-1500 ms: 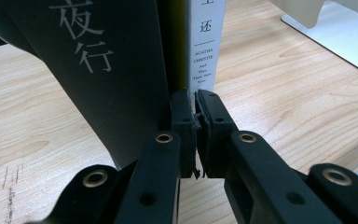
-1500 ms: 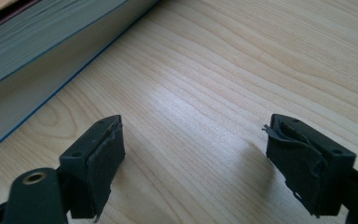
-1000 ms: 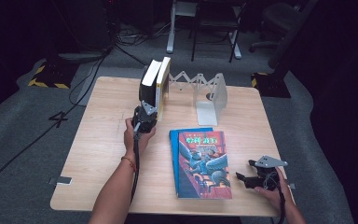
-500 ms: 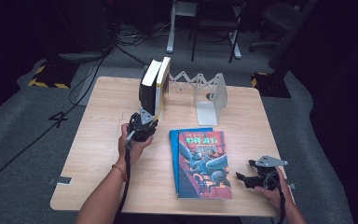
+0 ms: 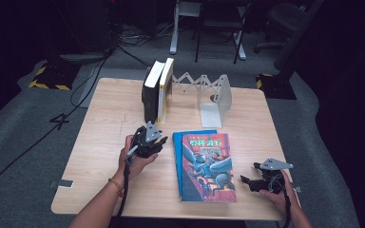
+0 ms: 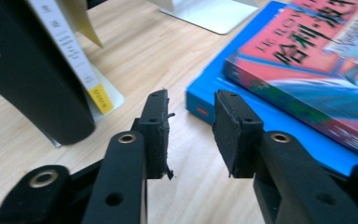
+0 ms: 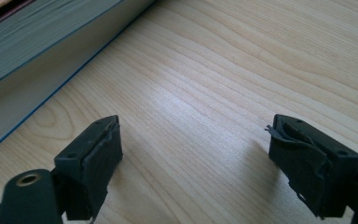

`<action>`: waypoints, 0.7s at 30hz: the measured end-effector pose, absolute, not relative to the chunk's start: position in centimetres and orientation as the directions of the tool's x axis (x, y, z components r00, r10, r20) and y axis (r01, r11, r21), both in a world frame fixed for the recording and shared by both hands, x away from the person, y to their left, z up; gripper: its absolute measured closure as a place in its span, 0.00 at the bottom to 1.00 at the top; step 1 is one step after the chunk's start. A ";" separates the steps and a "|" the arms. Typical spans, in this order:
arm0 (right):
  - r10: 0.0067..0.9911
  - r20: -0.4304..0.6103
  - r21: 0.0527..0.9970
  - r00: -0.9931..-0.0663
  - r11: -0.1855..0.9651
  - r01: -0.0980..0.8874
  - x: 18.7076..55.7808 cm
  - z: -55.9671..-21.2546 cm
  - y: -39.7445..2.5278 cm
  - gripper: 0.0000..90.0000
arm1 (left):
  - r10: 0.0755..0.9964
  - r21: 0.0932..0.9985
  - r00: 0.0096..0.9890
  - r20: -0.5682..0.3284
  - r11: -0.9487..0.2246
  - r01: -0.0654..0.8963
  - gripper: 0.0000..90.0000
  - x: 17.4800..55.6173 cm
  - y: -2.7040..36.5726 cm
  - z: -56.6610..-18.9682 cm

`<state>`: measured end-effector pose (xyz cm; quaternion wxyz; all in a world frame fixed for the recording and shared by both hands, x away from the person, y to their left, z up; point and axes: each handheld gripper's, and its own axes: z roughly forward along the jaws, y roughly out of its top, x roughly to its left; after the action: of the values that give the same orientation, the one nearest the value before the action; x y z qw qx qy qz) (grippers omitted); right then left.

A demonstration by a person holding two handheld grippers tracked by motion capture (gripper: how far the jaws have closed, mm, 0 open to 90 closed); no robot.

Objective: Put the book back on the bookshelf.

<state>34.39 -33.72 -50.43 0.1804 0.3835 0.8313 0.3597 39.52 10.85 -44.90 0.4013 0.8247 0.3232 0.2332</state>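
The left gripper (image 5: 148,142) sits over the table (image 5: 100,142) just left of the two stacked books, jaws a little apart and gripping nothing. The colourful book (image 5: 208,166) lies flat on top of the blue book (image 5: 177,147) in the middle of the table. Behind them, two more books (image 5: 158,92) stand upright beside a white bookend (image 5: 216,102). The right gripper (image 5: 261,179) rests near the table's right front corner, close to the stack's edge, jaws spread wide; it looks like it isn't touching the books, though that's hard to tell.
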 end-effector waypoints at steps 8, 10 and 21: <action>0.765 -0.038 0.733 -0.643 0.459 0.503 34.3 -50.3 -33.6 0.20 | 0.691 0.798 0.712 0.122 -0.495 0.343 0.60 37.9 11.0 -45.5; 0.764 -0.040 0.731 -0.644 0.461 0.503 34.3 -50.3 -33.6 0.20 | 0.678 0.793 0.723 0.129 -0.509 0.336 0.58 37.4 11.0 -45.8; 0.762 -0.068 0.721 -0.644 0.483 0.496 34.2 -50.0 -33.4 0.22 | 0.585 0.739 0.802 0.121 -0.592 0.321 0.46 34.8 11.3 -46.7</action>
<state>34.20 -33.35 -50.04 0.1937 0.3750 0.8391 0.3431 34.76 11.35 -46.74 0.3700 0.8741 0.2592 0.1787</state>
